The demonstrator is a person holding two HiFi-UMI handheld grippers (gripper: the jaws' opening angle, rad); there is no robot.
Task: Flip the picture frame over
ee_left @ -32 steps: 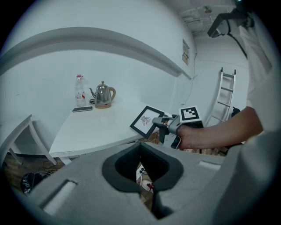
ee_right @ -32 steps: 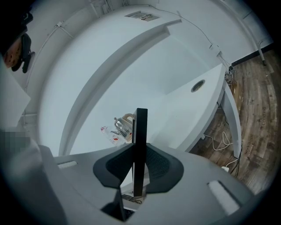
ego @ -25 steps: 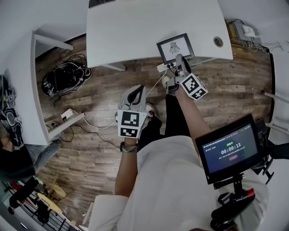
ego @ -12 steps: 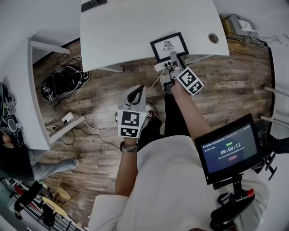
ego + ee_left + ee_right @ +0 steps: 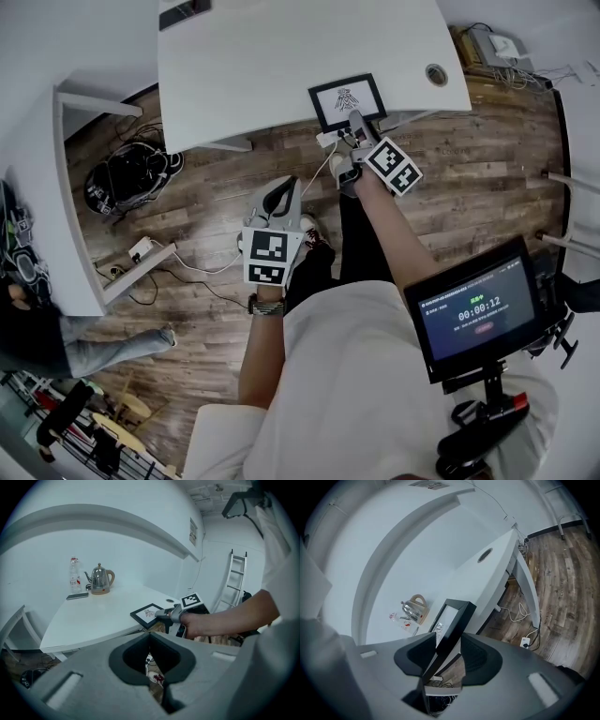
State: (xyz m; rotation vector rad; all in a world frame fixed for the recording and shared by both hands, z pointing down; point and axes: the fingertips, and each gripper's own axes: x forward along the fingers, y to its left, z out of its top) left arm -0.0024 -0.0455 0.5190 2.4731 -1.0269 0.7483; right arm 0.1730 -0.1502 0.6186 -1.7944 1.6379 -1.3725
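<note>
The black picture frame (image 5: pixel 347 99) lies on the white table (image 5: pixel 281 66) at its front edge, with the drawing facing up. My right gripper (image 5: pixel 357 122) reaches its near edge from the floor side. In the right gripper view the frame's (image 5: pixel 453 616) near edge runs between the jaws. They have just been opening, a gap shows beside the right pad, and my right gripper (image 5: pixel 449 652) is open. My left gripper (image 5: pixel 280 192) hangs over the floor well short of the table, shut and holding nothing. In the left gripper view my left gripper (image 5: pixel 150 637) looks toward the frame (image 5: pixel 146 614) and the right gripper (image 5: pixel 161 614).
A kettle (image 5: pixel 99 579), a bottle (image 5: pixel 74 573) and a phone (image 5: pixel 77 596) stand far back on the table. A round cable hole (image 5: pixel 436 74) is right of the frame. Cables and a power strip (image 5: pixel 330 140) lie under the table edge, a black bag (image 5: pixel 131 169) on the floor at left.
The right gripper has sunk slightly toward the table edge with the frame at its jaws. The left gripper has stayed where it was.
</note>
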